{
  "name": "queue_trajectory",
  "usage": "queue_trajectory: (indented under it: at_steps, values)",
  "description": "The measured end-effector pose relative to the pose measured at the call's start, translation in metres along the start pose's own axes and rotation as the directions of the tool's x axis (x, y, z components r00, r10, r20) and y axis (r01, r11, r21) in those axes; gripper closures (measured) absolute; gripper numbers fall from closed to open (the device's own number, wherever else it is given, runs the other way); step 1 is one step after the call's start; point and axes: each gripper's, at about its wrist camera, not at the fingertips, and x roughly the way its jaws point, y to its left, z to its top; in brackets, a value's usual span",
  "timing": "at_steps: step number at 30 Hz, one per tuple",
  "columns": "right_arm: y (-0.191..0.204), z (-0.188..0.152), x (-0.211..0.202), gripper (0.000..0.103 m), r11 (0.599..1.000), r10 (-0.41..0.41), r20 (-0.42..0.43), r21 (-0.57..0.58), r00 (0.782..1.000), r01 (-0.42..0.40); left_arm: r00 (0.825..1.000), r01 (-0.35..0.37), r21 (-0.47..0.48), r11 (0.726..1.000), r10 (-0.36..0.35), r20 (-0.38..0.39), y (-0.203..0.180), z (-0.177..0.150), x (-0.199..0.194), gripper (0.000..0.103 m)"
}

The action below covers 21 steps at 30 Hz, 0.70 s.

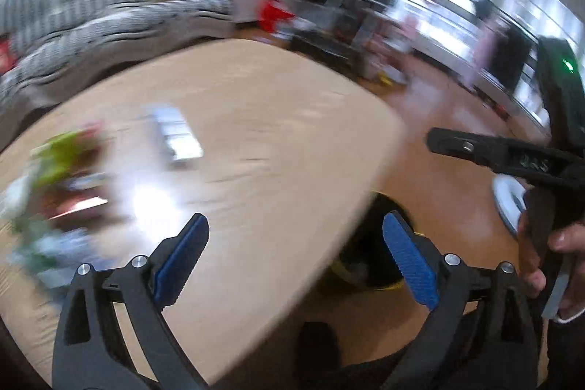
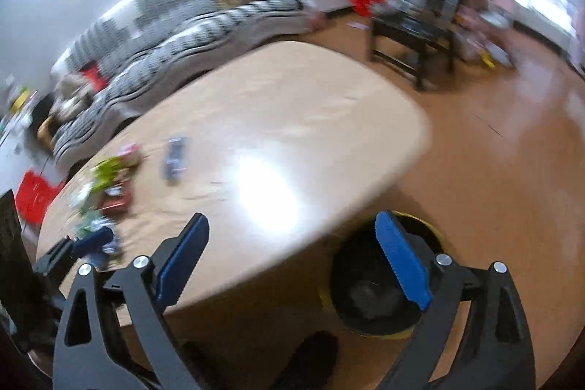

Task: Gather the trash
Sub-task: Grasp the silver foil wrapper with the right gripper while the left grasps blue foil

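A blurred pile of wrappers [image 1: 58,178] [image 2: 106,185], green, red and white, lies at the left end of the light wooden table [image 1: 278,119] [image 2: 292,105]. A silvery blue packet [image 1: 175,134] [image 2: 174,159] lies alone beside it. On the floor at the table's near corner stands a black-lined bin with a yellow rim [image 1: 369,254] [image 2: 369,295], with something grey inside. My left gripper [image 1: 295,218] hangs open and empty over the table's near edge. My right gripper [image 2: 290,218] is open and empty too, straddling the table corner and the bin.
A black-and-white striped sofa [image 2: 175,46] runs behind the table. A dark low side table [image 2: 413,35] with clutter stands at the back right, near bright windows. Orange-brown floor [image 2: 512,152] spreads to the right. A hand [image 1: 548,262] holds the right gripper's handle.
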Motion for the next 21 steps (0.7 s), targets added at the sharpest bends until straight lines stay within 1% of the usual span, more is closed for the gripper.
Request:
queue_trajectory:
  at_steps: [2, 3, 4, 6, 8, 9, 10, 12, 14, 16, 18, 20, 21]
  values:
    - [0.052, 0.003, 0.017, 0.011, 0.995, 0.058, -0.013, -0.075, 0.998, -0.059, 0.996, -0.084, -0.079, 0.993, 0.086, 0.023, 0.048, -0.008, -0.029, 0.010]
    - [0.070, 0.004, 0.024, 0.011, 0.992, 0.074, -0.024, -0.098, 0.997, -0.076, 0.993, -0.108, -0.105, 0.989, 0.112, 0.027, 0.064, -0.014, -0.038, 0.010]
    - [0.096, 0.004, 0.035, 0.011, 0.985, 0.103, -0.043, -0.136, 0.994, -0.108, 0.989, -0.140, -0.145, 0.979, 0.146, 0.030, 0.085, -0.020, -0.049, 0.010]
    - [0.143, 0.003, 0.052, 0.011, 0.964, 0.157, -0.066, -0.206, 0.985, -0.167, 0.978, -0.196, -0.226, 0.954, 0.207, 0.024, 0.124, -0.031, -0.069, 0.010]
    - [0.178, -0.004, 0.061, 0.012, 0.940, 0.202, -0.062, -0.266, 0.977, -0.211, 0.964, -0.251, -0.316, 0.915, 0.267, 0.009, 0.163, -0.048, -0.088, 0.010]
    - [0.196, -0.009, 0.066, 0.012, 0.924, 0.218, -0.065, -0.308, 0.974, -0.227, 0.960, -0.263, -0.341, 0.902, 0.280, 0.002, 0.173, -0.052, -0.094, 0.010]
    - [0.210, -0.015, 0.069, 0.012, 0.911, 0.223, -0.074, -0.339, 0.972, -0.235, 0.957, -0.273, -0.371, 0.888, 0.290, -0.010, 0.188, -0.059, -0.100, 0.010]
    - [0.243, -0.025, 0.079, 0.013, 0.874, 0.226, -0.114, -0.415, 0.967, -0.253, 0.951, -0.294, -0.401, 0.868, 0.308, -0.032, 0.206, -0.069, -0.107, 0.010]
    - [0.268, -0.033, 0.084, 0.013, 0.840, 0.232, -0.125, -0.475, 0.965, -0.264, 0.950, -0.298, -0.419, 0.858, 0.311, -0.040, 0.219, -0.079, -0.114, 0.010]
    - [0.279, -0.039, 0.089, 0.013, 0.815, 0.219, -0.115, -0.524, 0.969, -0.246, 0.950, -0.298, -0.443, 0.845, 0.309, -0.049, 0.230, -0.089, -0.116, 0.010]
    - [0.287, -0.041, 0.103, 0.016, 0.811, 0.203, -0.136, -0.532, 0.970, -0.244, 0.951, -0.299, -0.456, 0.838, 0.302, -0.068, 0.240, -0.093, -0.113, 0.010]
    - [0.280, -0.038, 0.115, 0.019, 0.822, 0.199, -0.171, -0.507, 0.965, -0.259, 0.953, -0.297, -0.465, 0.834, 0.292, -0.084, 0.245, -0.099, -0.107, 0.010]
    - [0.279, -0.036, 0.123, 0.020, 0.829, 0.195, -0.196, -0.491, 0.961, -0.268, 0.957, -0.286, -0.469, 0.836, 0.271, -0.101, 0.246, -0.099, -0.100, 0.010]
